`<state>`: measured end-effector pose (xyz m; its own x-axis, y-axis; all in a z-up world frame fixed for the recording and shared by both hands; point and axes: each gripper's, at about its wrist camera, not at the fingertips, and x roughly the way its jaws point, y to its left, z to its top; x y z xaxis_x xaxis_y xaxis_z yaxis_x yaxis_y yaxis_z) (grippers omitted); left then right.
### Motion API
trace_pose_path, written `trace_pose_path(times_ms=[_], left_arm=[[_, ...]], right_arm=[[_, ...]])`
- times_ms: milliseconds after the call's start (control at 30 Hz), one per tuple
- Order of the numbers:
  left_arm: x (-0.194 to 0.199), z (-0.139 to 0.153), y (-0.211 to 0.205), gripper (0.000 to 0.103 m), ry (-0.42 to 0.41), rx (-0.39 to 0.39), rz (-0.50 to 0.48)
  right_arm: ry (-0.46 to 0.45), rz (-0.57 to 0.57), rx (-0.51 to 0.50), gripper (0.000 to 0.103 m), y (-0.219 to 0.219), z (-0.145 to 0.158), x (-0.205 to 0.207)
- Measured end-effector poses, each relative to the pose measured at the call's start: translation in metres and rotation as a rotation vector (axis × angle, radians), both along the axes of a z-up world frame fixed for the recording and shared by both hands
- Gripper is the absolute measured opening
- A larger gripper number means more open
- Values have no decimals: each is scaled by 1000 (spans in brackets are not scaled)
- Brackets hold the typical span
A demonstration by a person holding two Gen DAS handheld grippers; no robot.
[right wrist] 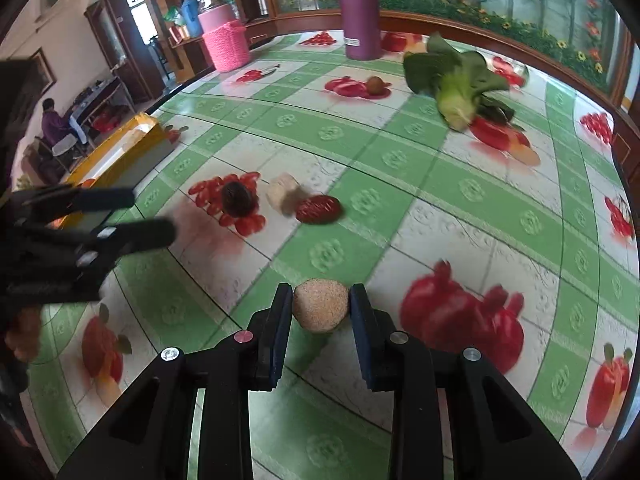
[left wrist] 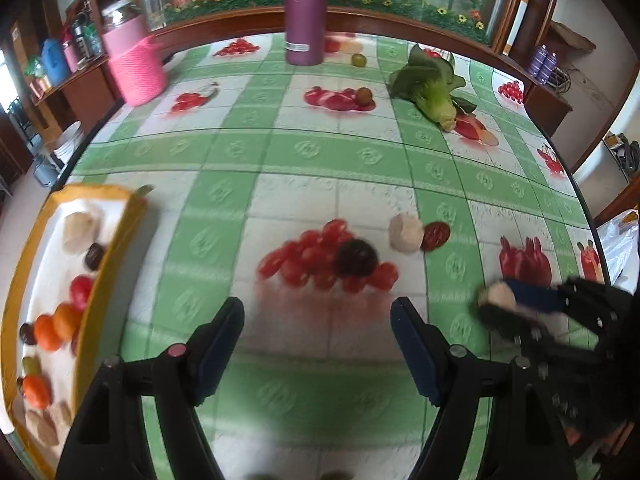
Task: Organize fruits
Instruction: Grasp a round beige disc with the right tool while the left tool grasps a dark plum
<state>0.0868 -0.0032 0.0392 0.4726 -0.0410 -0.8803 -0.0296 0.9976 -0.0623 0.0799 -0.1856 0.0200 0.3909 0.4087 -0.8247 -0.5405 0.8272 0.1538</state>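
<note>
Right gripper clamped on tan fruit | left gripper apart, empty | step: pickup | next: carry leftward to yellow tray.

A lived-in home, a dining room by the look of it: the tabletop wears a green-checked cloth printed with fruit, a purple flask and a pink knitted-sleeve jar stand on it, and dark wooden glass-fronted cabinets line the walls.
</note>
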Motion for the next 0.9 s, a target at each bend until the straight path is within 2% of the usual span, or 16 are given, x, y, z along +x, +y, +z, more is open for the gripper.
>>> trace_pose_path(times_ms=[67,200,233,267,300,333,367,567,733,900], left_arm=[[11,-5,-7,78,1,-12,-11],[24,-13,-15,75,-16,15,-25],[26,-15,-15,65,-15,12,-32],[28,-19,-16,46,-7,0,-46],[29,-22,-17,41,-3,-4,-56],[28,-21,-17,30,-33,13,-66],[27,-22,-17,26,-30,-7,-83],[6,-14,0,26,-18,-106,-63],[-25,2,7,26,-20,-117,-53],[-57,18,13,26,-51,-84,-45]], right_arm=[[9,-22,17,29,-7,-2,0],[36,-43,48,29,-13,-5,2],[38,-45,54,29,-13,-6,2],[37,-47,57,29,-13,-5,2],[34,-50,59,29,-13,-5,2],[30,-52,61,29,-13,-4,2],[25,-54,60,29,-13,-3,2],[7,-51,36,29,-14,2,-3],[-10,-54,18,29,-13,12,-9],[-46,-31,-14,29,-4,29,-22]])
